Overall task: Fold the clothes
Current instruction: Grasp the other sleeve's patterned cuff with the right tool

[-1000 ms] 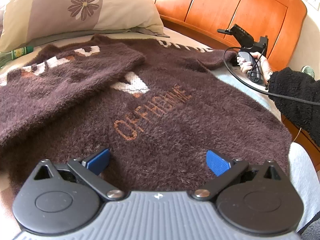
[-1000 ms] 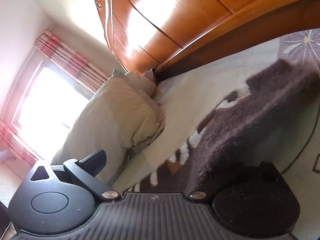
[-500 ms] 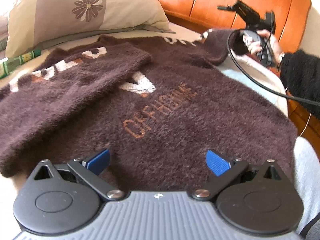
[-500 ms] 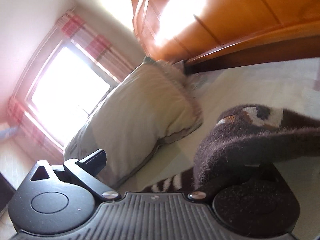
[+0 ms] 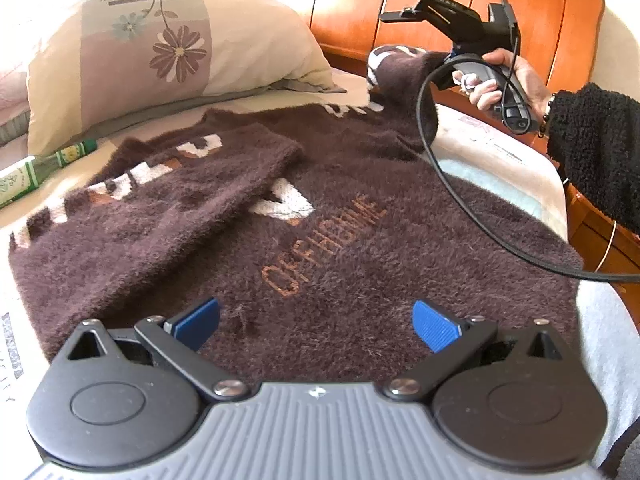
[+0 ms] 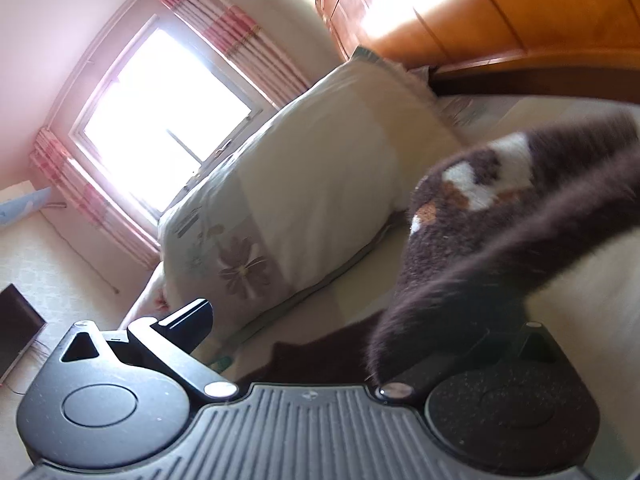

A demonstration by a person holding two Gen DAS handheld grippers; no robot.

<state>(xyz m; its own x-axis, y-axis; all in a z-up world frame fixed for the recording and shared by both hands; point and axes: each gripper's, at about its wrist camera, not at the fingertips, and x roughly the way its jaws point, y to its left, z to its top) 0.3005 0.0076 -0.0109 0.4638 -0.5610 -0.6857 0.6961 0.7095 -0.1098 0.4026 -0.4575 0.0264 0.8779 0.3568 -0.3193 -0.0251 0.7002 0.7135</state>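
**Inspection: brown sweater on the bed, one sleeve lifted**

Left wrist view. A fuzzy brown sweater (image 5: 328,240) is seen spread flat on the bed (image 5: 500,160), its orange lettering facing up. One sleeve (image 5: 160,204) is laid folded across the sweater's body, on the side toward the flowered pillow (image 5: 168,56). A green bottle (image 5: 36,168) is noted lying beside the sweater, below the pillow. The left gripper (image 5: 316,322) is held over the sweater's near hem; its blue fingers (image 5: 198,322) are spread wide apart with nothing between them. Beyond the sweater, by the wooden headboard (image 5: 440,0), the right gripper (image 5: 444,60) is carried by a hand (image 5: 508,80) in a black fleece sleeve (image 5: 596,156), and the sweater's other sleeve (image 5: 404,68) is raised off the bed at its tip. A black cable (image 5: 460,200) is draped from it over the sweater.

Right wrist view. The lifted sleeve (image 6: 500,248) is seen hanging across the right-hand finger, which is hidden by it. The left-hand finger (image 6: 188,324) stands well clear, apart from the fabric. Whether the sleeve is clamped cannot be told. The pillow (image 6: 304,184) and a bright window (image 6: 168,116) are recorded behind the sleeve.
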